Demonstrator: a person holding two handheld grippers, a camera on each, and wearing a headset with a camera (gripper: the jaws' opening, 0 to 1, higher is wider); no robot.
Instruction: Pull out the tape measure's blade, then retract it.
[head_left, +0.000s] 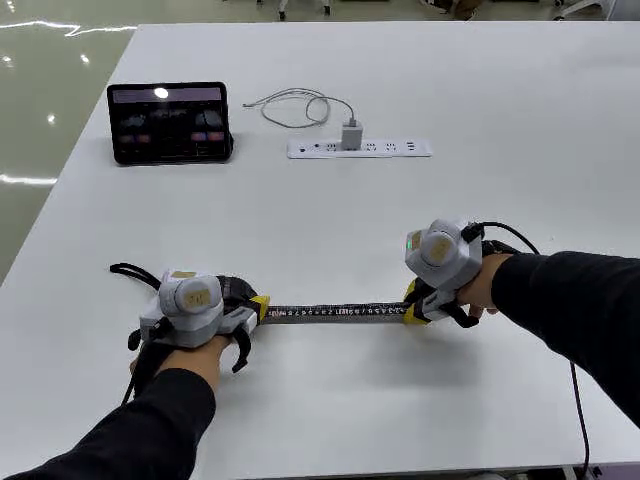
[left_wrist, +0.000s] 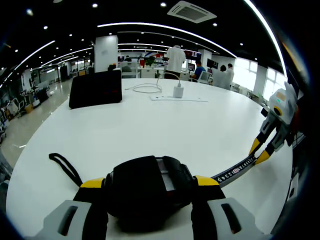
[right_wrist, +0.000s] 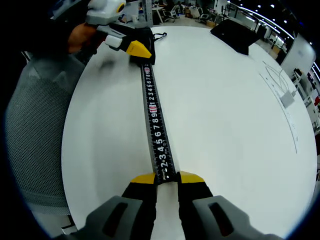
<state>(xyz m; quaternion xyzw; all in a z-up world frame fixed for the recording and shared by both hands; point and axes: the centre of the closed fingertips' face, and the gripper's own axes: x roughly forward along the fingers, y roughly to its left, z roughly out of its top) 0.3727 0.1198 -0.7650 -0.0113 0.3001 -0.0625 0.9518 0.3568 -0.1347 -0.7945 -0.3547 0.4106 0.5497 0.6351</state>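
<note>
Blade (right_wrist: 156, 125) stretches from case (left_wrist: 147, 192) in left gripper (left_wrist: 150, 183) to right gripper (right_wrist: 167, 178).

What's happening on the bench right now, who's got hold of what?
A person is working a tape measure with a tool in each hand. The left tool is clamped on its black case, and the right tool pinches the tip of the blade. The blade is out, stretched along the white table between them, not yet retracted. A tablet and a power strip sit farther back.
</note>
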